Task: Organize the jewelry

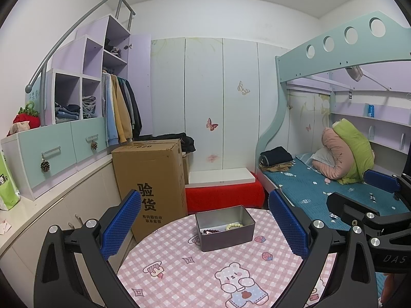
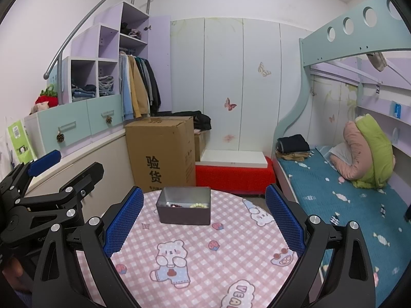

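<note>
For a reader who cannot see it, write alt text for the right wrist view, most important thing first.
An open grey metal tin holding a pale bead bracelet and a dark red bead bracelet sits on a round table with a pink checked cartoon cloth. The right gripper is open and empty in front of it; the left gripper shows at left.

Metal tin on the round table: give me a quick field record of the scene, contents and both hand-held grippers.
surface: round table with pink checked bear-print cloth
container: open grey metal tin, lid not in view, upright near the table's far edge
contents: cream bead bracelet and dark red bead bracelet, both inside the tin
left hand-held gripper: open, empty, above the table
right hand-held gripper: open, empty, above the table
loose jewelry on cloth: none visible
</note>
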Tool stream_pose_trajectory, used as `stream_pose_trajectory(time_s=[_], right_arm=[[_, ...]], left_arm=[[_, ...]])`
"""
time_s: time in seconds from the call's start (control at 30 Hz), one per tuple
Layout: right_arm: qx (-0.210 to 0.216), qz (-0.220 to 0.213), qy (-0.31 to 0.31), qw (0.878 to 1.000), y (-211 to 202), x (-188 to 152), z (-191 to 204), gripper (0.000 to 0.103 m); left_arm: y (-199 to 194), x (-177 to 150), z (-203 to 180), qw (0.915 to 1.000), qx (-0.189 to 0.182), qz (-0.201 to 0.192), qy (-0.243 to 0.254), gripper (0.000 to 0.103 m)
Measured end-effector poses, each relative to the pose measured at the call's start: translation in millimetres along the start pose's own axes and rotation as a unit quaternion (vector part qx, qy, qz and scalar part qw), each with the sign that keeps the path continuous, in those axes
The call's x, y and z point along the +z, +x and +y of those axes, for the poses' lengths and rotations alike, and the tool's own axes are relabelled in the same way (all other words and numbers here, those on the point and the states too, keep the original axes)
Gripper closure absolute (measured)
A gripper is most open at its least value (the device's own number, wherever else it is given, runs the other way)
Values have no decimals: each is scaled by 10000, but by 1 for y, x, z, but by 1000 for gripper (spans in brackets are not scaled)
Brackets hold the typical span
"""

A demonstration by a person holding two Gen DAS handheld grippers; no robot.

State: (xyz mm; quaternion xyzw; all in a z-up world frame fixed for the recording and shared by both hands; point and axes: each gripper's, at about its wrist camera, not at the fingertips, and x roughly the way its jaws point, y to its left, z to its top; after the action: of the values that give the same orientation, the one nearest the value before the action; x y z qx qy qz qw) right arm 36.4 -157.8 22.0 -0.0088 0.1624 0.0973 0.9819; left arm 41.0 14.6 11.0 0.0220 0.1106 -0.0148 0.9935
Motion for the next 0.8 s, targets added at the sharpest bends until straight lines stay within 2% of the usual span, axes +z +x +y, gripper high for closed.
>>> stream_pose_trajectory(time_s=[0.8], right_arm=[[4, 25, 4, 10000, 1, -2, -2, 10]], left_arm=[[4, -5, 2, 10000, 3, 40, 11, 7]])
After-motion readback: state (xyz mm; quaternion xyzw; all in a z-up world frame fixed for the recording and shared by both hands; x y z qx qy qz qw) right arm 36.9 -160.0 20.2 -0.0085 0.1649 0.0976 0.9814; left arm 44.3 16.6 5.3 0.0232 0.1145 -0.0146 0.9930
